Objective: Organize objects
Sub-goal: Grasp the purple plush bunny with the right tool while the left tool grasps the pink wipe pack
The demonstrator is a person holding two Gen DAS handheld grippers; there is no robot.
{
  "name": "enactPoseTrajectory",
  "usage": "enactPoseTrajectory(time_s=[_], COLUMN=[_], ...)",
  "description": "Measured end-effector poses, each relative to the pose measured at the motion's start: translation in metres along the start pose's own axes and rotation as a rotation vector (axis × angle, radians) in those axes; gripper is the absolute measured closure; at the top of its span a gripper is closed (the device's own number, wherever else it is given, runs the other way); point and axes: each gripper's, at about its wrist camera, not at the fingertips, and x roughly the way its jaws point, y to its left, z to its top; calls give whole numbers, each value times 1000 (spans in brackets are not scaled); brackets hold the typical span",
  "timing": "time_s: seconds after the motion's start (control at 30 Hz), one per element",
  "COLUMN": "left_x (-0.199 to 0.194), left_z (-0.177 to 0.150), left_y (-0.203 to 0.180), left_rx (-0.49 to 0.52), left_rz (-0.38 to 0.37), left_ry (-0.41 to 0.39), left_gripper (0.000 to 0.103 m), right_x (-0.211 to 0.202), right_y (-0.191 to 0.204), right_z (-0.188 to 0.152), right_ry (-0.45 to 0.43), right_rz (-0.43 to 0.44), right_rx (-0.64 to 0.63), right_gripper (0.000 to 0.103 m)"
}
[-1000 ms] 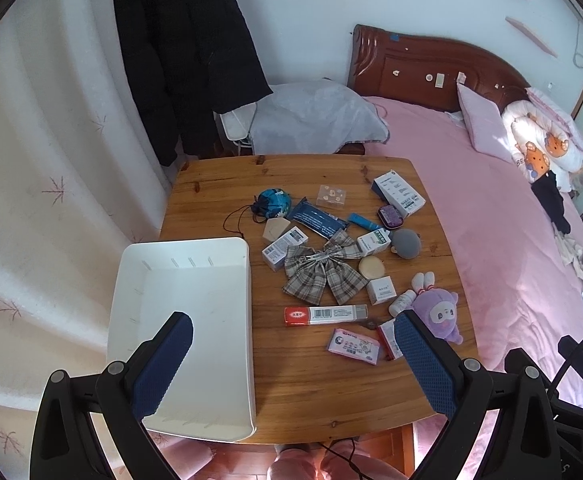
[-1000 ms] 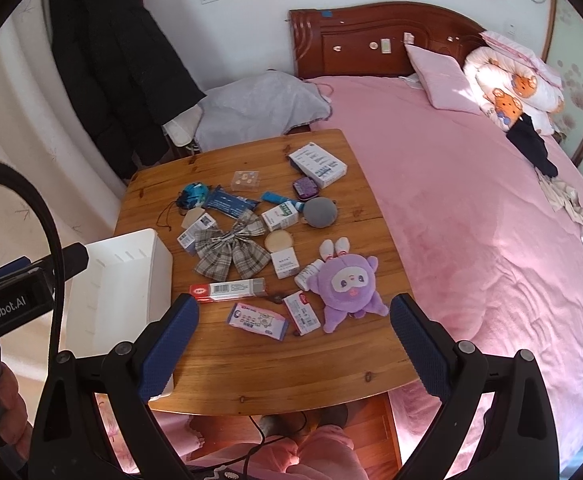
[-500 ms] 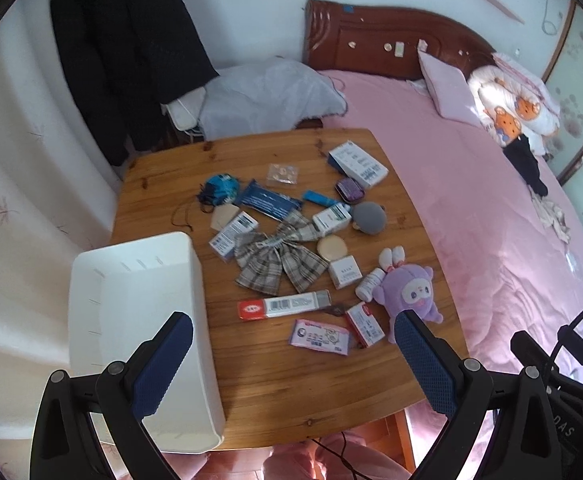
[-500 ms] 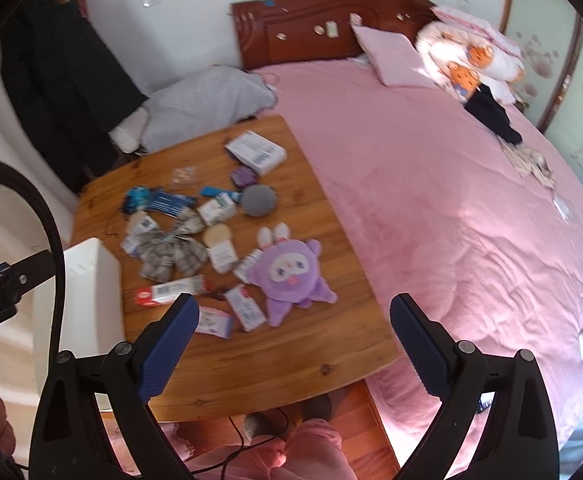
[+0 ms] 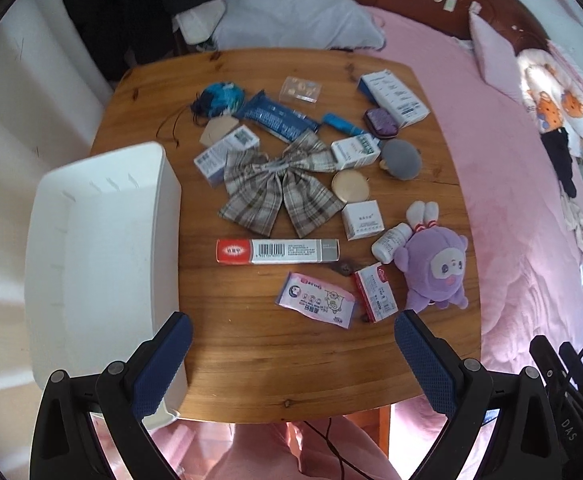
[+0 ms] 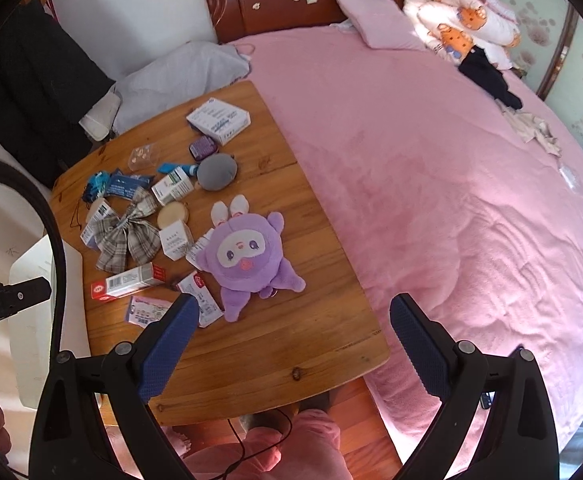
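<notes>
As both cameras have dropped nearer the wooden table (image 5: 291, 368), the left gripper (image 5: 291, 360) and right gripper (image 6: 293, 344) hang spread and empty; nothing yet lies in the white bin (image 5: 103, 248) at the left edge, so sorting looks about to begin.

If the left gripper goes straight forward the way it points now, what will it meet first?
Probably the bare wooden table, just short of the pink tissue pack. The left gripper is open and holds nothing, and nothing stands between its fingers. Its height above the table is hard to judge.
</notes>
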Motion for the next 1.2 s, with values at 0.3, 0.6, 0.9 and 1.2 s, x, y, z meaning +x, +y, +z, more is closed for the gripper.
enactPoseTrajectory(time_s=[0.3,0.6,0.9,1.2], left_x=[57,125,154,161], left_z=[3,-8,-27,-32], left_y=[-1,6,28,24], left_rx=[-195,-503,-814,-946], left_rz=[51,-11,10,74], left_ry=[156,334,379,363], left_gripper=[2,2,2,7], right_x=[61,126,150,162], right_y=[1,18,29,26], right_z=[16,25,30,30], right_ry=[65,147,174,181], right_rz=[128,202,240,245], right_rx=[-104,-287,-403,-447], right_gripper=[6,6,6,9])
